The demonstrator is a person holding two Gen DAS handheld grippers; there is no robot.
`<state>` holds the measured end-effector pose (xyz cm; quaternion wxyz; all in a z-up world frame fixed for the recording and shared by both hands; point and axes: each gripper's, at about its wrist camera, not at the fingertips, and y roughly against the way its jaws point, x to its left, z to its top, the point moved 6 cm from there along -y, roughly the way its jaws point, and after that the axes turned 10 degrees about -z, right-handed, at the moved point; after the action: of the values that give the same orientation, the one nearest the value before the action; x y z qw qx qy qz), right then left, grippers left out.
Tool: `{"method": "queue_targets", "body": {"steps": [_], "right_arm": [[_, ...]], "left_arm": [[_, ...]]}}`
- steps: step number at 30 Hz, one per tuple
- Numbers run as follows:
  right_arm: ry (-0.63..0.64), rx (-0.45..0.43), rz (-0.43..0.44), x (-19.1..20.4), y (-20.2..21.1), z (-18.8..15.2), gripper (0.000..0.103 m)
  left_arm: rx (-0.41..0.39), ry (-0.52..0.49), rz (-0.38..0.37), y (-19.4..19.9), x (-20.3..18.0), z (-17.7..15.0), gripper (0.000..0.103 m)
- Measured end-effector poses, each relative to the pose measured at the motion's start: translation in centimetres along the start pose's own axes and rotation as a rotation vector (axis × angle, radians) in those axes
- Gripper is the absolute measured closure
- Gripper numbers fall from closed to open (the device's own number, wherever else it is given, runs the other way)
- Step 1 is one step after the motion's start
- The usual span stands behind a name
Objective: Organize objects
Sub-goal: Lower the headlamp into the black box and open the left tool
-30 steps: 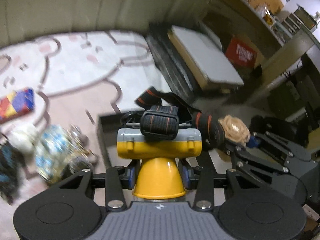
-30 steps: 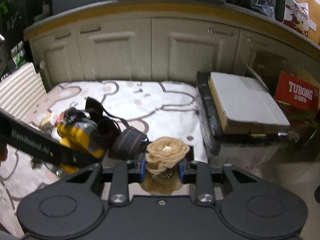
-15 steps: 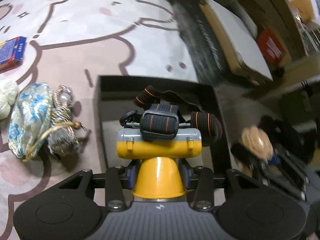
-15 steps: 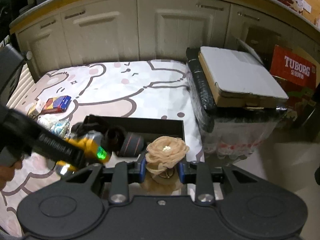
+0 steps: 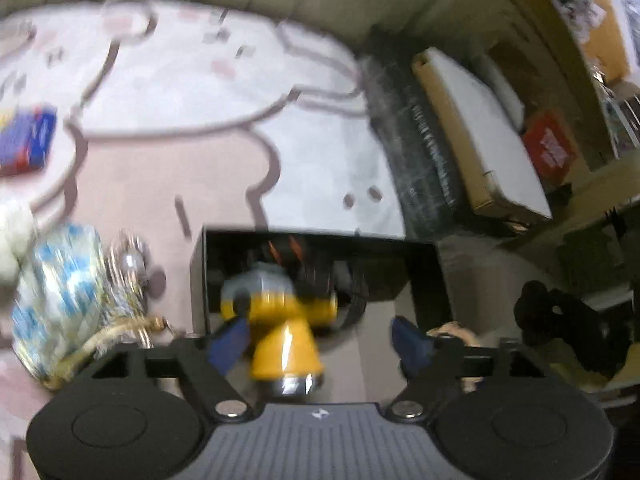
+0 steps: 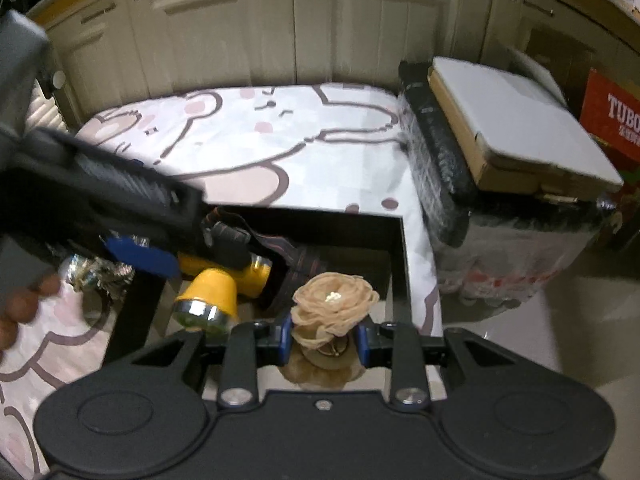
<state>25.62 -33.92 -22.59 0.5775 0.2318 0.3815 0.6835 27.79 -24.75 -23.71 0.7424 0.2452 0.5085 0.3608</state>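
Released a moment ago from a tight clamp, one yellow headlamp (image 6: 224, 284) is now lying inside the single black box (image 6: 402, 264), its orange-striped strap (image 6: 280, 252) bunched behind it. Left gripper (image 5: 320, 340) is opening, its two blue pads (image 5: 226, 342) spreading wide with the lamp's cone between them, and nothing is gripped any longer. In the left wrist view the lamp is blurring just beside the left pad, well clear of the right one. Right gripper (image 6: 324, 338) is hovering over the box's near right corner, its jaws partly closed and pressing on one beige fabric flower (image 6: 334, 306), which is sitting squarely between the two pads. Left of the box, on the bear-print mat (image 6: 248, 136), are waiting one blue-and-white brocade pouch (image 5: 58, 296), one silvery trinket (image 5: 128, 264), one white ball (image 5: 12, 240) and one colourful small packet (image 5: 28, 142).
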Motion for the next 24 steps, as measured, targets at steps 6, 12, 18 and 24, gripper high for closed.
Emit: {"method": "queue_targets", "body": {"steps": [6,12,18,24], "right_arm": [[-0.036,0.112,0.142,1.5,-0.5,-1.5,0.072],[-0.029,0.139,0.263,4.7,-0.1,-1.9,0.07],[-0.053,0.118,0.333,5.8,0.8,-0.6,0.048],[-0.226,0.059,0.231,1.8,-0.5,1.9,0.063]], "left_arm": [[-0.046,-0.113,0.022,2.3,-0.1,1.2,0.017],[-0.022,-0.066,0.064,2.1,3.0,1.5,0.017],[0.001,-0.1,0.06,1.9,3.5,1.2,0.018],[-0.021,-0.118,0.079,2.3,4.5,1.7,0.023]]}}
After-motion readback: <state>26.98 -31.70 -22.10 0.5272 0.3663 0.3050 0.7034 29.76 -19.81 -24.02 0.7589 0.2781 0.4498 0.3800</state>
